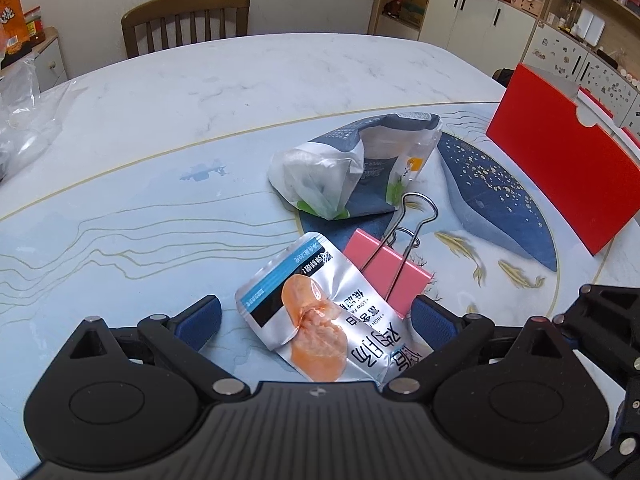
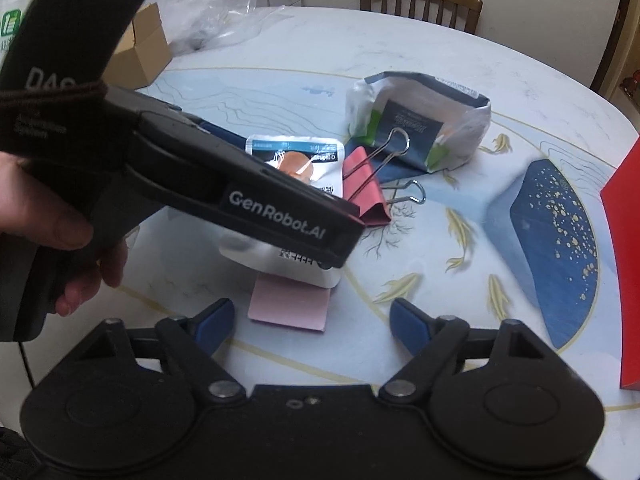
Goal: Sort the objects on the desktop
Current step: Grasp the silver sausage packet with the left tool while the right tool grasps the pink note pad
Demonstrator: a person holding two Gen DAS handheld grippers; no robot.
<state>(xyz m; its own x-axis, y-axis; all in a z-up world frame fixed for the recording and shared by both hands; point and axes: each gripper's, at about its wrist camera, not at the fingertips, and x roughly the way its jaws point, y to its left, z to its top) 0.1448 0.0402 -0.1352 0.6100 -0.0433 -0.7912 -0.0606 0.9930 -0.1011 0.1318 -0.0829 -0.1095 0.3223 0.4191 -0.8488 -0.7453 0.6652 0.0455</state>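
The left gripper (image 1: 316, 320) stands wide open around the silver snack pouch (image 1: 316, 316), which lies on the table (image 1: 240, 80) mat against a pink binder clip (image 1: 388, 270). The right gripper (image 2: 312, 318) (also spread wide, holding nothing) hovers near the table's front edge, just short of a pink sticky note (image 2: 290, 304) tucked under the pouch.

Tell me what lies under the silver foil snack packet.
Under the silver foil snack packet, a pink paper note sticks out at its near edge. Its far-right edge overlaps the pink metal binder clip. Whatever else it covers stays hidden.
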